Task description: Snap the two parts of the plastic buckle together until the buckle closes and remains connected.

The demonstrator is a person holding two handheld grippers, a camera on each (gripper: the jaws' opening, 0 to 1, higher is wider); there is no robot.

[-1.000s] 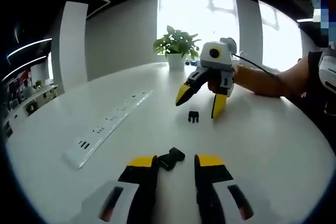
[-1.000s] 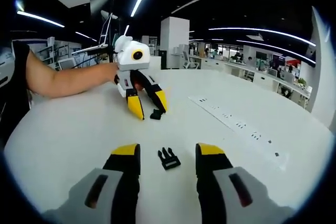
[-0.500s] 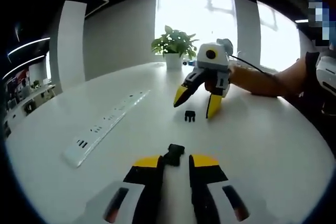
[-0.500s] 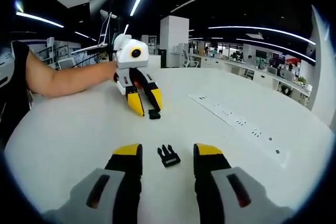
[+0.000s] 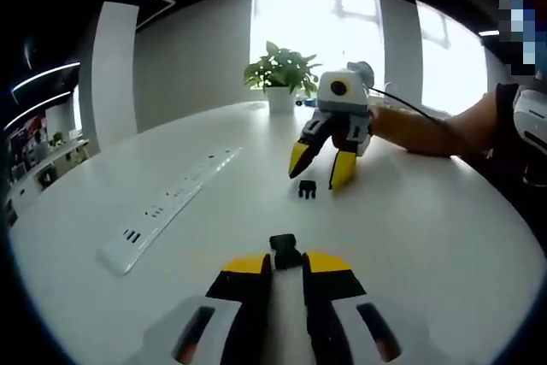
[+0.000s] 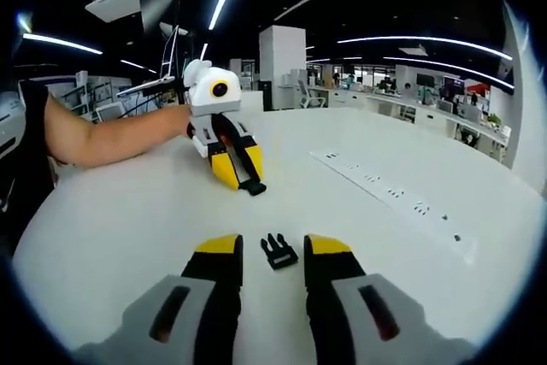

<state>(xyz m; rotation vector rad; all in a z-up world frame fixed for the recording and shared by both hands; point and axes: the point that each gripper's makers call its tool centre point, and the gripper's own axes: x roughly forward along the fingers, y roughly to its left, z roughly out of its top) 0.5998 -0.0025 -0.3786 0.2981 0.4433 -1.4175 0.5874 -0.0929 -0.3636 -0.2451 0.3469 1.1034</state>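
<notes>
The buckle's black socket half (image 5: 285, 250) sits on the white table (image 5: 427, 237), pinched between the yellow tips of my left gripper (image 5: 288, 263), which is shut on it. In the right gripper view that same left gripper (image 6: 240, 169) stands across the table with the socket half (image 6: 252, 185) poking out of its tips. The pronged half (image 6: 279, 250) lies flat between the jaws of my right gripper (image 6: 273, 245), which is open, with small gaps either side. From the left gripper view, the right gripper (image 5: 320, 164) hangs just behind the pronged half (image 5: 307, 189).
A long white power strip (image 5: 167, 203) runs along the table, also seen as the power strip (image 6: 393, 198) in the right gripper view. A potted plant (image 5: 280, 74) stands at the table's far edge. A person's forearm (image 5: 436, 130) reaches in behind the right gripper.
My left jaws have closed onto the socket half. My right jaws have narrowed around the pronged half without gripping it.
</notes>
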